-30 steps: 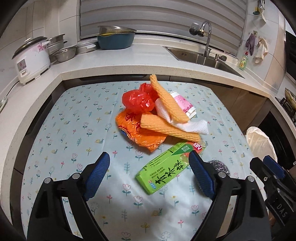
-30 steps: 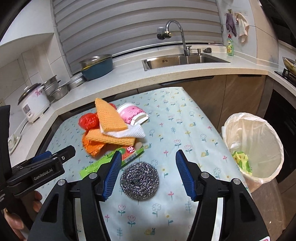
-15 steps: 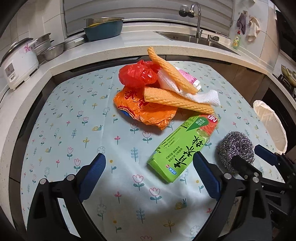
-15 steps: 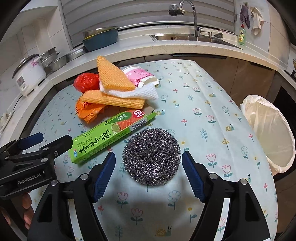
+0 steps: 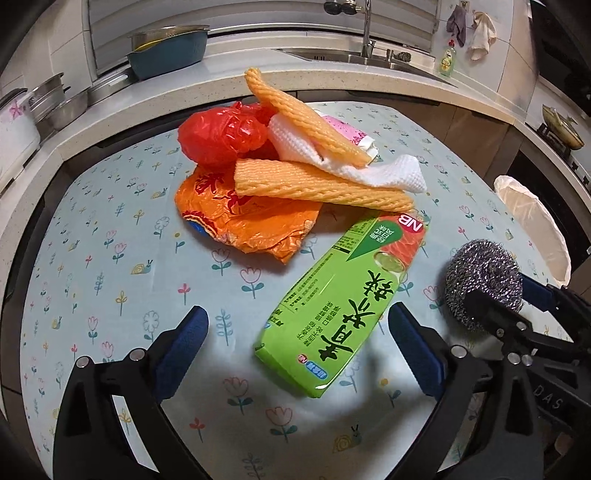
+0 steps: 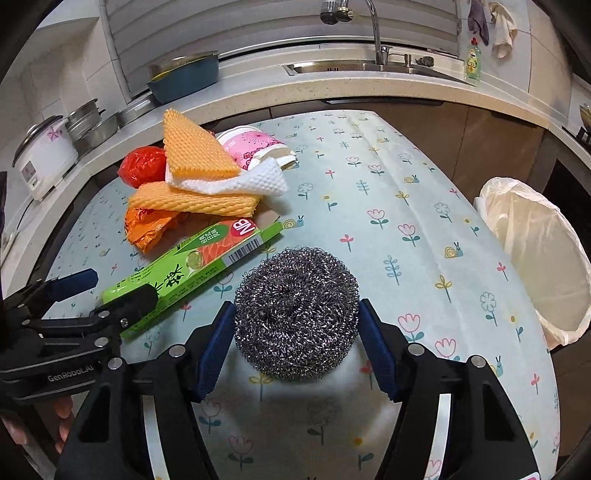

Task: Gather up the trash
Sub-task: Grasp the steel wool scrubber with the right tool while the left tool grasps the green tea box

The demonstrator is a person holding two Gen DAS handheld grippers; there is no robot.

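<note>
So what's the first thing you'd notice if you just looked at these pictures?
The shiny round steel wool scrubber, sitting on the flowery tablecloth between the blue pads of the right hand-held gripper. Next, the long bright green cardboard box lying flat ahead of the open left hand-held gripper. Behind it sits a colourful heap with a crumpled red plastic bag.

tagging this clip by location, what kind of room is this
Most likely a home kitchen. A sink with a faucet is set into the counter, a rice cooker and metal pots stand along it, and a dish soap bottle sits by the sink.
</note>
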